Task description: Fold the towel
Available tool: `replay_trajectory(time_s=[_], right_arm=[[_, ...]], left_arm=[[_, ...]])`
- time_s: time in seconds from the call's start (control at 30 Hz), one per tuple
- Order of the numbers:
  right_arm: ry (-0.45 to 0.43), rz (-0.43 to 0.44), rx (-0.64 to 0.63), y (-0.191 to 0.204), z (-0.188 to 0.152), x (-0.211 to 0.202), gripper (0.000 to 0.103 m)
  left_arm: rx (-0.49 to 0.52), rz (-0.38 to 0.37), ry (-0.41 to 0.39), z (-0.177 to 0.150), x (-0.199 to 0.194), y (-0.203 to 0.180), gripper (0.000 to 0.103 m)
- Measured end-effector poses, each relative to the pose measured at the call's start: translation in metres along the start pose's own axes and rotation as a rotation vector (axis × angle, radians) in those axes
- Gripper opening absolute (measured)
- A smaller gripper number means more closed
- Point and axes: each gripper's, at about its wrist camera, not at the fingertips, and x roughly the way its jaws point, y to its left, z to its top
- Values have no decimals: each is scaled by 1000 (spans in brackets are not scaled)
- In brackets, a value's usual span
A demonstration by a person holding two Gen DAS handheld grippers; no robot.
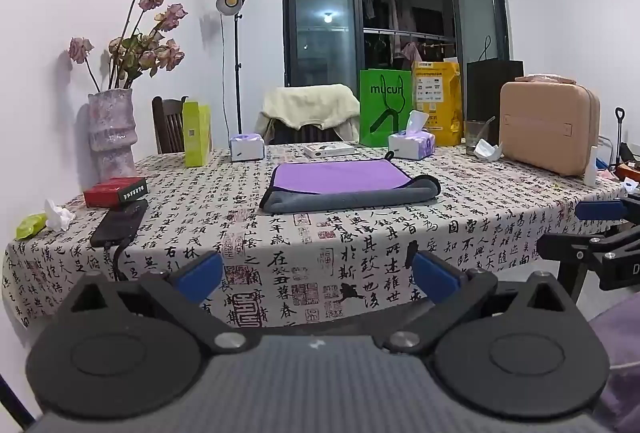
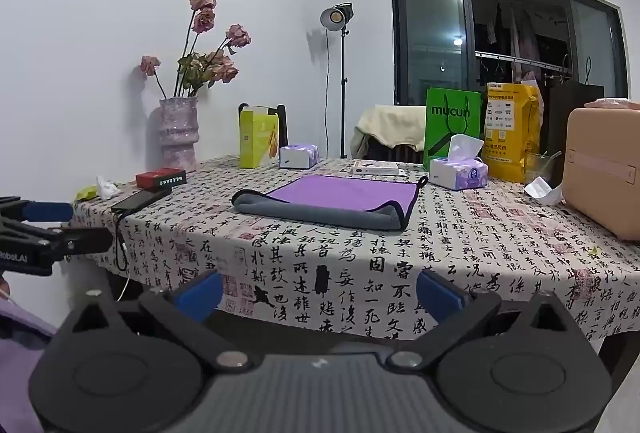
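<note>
A towel (image 1: 340, 181), purple on top and grey underneath, lies in the middle of the table with its near edge folded over into a grey band; it also shows in the right wrist view (image 2: 332, 199). My left gripper (image 1: 316, 271) is open and empty, held off the table's near edge, well short of the towel. My right gripper (image 2: 320, 291) is open and empty, also in front of the near edge. Each gripper shows at the side of the other's view, the right gripper (image 1: 600, 229) and the left gripper (image 2: 48, 229).
The table (image 1: 280, 241) has a calligraphy-print cloth. On it are a vase of dried roses (image 1: 112, 133), a red box (image 1: 115, 191), a phone with cable (image 1: 120, 223), tissue boxes (image 1: 412, 144), bags (image 1: 384, 107), a glass (image 1: 474, 137) and a beige case (image 1: 550, 127). Chairs stand behind.
</note>
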Motion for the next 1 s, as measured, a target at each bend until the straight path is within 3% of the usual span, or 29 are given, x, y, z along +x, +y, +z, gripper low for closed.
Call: replay_trajectory(time_s=[1.0], right_arm=[[9,-7,31,-6,0,0,103]], left_arm=[[5,3,-6,8,-2,-2,103]])
